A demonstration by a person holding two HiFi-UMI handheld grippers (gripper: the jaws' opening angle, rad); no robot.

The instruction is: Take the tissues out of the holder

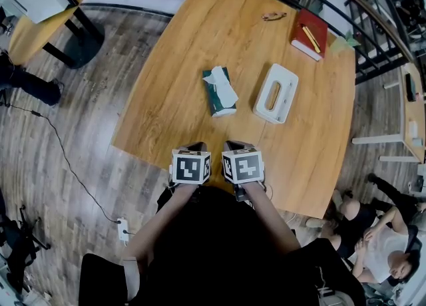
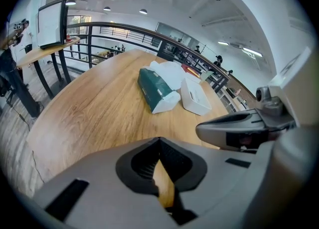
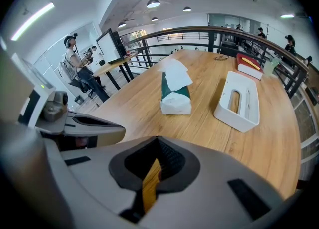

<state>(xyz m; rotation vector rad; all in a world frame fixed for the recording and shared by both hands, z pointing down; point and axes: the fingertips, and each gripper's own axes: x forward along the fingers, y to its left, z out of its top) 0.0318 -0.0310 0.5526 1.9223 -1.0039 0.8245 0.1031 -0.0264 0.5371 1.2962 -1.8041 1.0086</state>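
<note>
A green tissue pack [image 1: 219, 92] with a white sheet sticking out lies on the wooden table [image 1: 200, 38], to the left of the white tissue holder [image 1: 286, 85]. The holder's slot shows bare wood through it. My left gripper [image 1: 198, 146] and right gripper [image 1: 233, 145] sit side by side at the table's near edge, both shut and holding nothing. In the left gripper view the pack [image 2: 158, 91] and holder [image 2: 195, 98] lie well ahead of the jaws [image 2: 159, 141]. The right gripper view shows the pack [image 3: 176, 93] and holder [image 3: 251, 98] ahead of its jaws [image 3: 157, 141].
A red book [image 1: 309, 34] with a yellow pen on it and a pair of glasses [image 1: 273, 16] lie at the table's far side. A railing [image 1: 373, 18] runs behind. People sit on the floor at lower right [image 1: 379, 238]. A cable and power strip [image 1: 123, 229] lie at left.
</note>
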